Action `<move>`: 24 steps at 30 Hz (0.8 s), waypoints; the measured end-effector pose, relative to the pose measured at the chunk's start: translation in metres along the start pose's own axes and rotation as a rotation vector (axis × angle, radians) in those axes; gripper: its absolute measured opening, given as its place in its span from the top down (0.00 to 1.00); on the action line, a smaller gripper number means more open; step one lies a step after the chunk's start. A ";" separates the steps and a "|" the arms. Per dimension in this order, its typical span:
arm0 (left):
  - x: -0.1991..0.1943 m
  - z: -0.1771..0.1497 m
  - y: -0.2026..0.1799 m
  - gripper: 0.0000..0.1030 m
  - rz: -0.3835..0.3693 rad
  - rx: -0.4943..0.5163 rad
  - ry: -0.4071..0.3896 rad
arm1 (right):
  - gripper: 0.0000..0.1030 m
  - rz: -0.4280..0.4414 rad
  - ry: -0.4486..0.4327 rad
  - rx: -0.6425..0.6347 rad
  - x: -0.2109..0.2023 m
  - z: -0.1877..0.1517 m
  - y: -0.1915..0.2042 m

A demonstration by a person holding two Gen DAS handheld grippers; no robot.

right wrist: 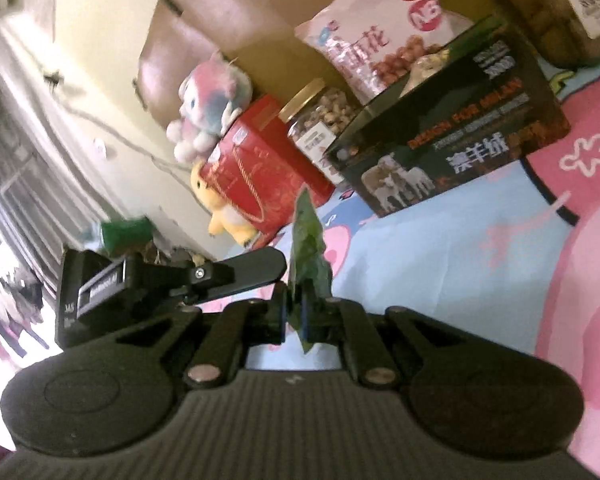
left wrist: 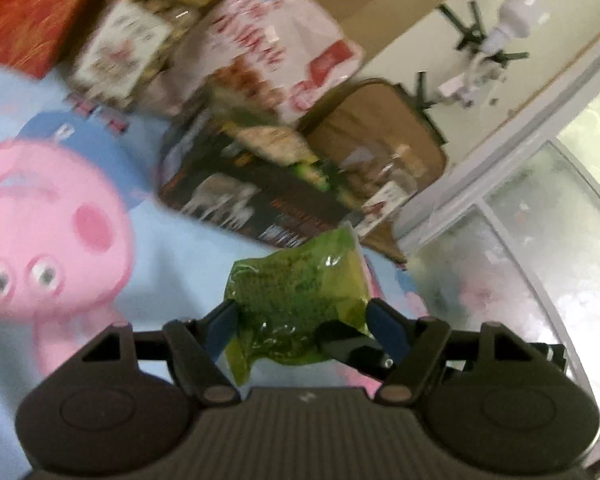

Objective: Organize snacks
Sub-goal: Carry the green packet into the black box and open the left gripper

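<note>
Two grippers are seen at one green snack packet point(left wrist: 300, 300), which is held above a cartoon-printed blue and pink sheet point(left wrist: 172, 264). In the left wrist view, the left gripper point(left wrist: 302, 322) has its blue-padded fingers set apart around the packet's lower end; whether they press it cannot be told. A black finger of the other tool is seen touching the packet from the right. In the right wrist view, the right gripper point(right wrist: 296, 316) is closed tightly on the packet's edge, and the packet point(right wrist: 308, 240) is seen edge-on, standing upward.

Along the far edge of the sheet, other goods are already grouped: a black open-topped box point(right wrist: 452, 136), a pink snack bag point(right wrist: 380, 28) behind it, a gold-lidded jar point(right wrist: 320, 120) and a red box point(right wrist: 260, 172). The organizing is judged to be partway done, with this packet not yet placed. Much of both views is blurred.
</note>
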State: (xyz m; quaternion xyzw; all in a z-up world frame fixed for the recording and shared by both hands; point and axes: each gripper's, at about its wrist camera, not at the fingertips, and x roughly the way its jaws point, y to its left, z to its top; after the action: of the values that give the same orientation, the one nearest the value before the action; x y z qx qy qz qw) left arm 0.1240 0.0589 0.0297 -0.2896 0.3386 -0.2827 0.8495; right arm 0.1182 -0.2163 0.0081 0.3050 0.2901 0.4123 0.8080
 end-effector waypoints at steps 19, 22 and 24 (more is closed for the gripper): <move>0.072 0.119 -0.008 0.31 0.201 0.170 -0.069 | 0.87 -0.224 -0.126 -0.259 0.075 0.118 -0.007; 0.074 0.115 -0.004 0.29 0.217 0.172 -0.076 | 0.68 -0.345 -0.136 -0.366 0.083 0.107 -0.010; 0.066 0.114 -0.004 0.29 0.219 0.162 -0.108 | 0.56 -0.374 -0.159 -0.400 0.077 0.103 -0.009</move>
State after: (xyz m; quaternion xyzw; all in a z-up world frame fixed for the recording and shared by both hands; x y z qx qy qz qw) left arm 0.2476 0.0455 0.0740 -0.1964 0.2982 -0.1988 0.9127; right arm 0.2347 -0.1821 0.0514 0.1121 0.1897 0.2801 0.9344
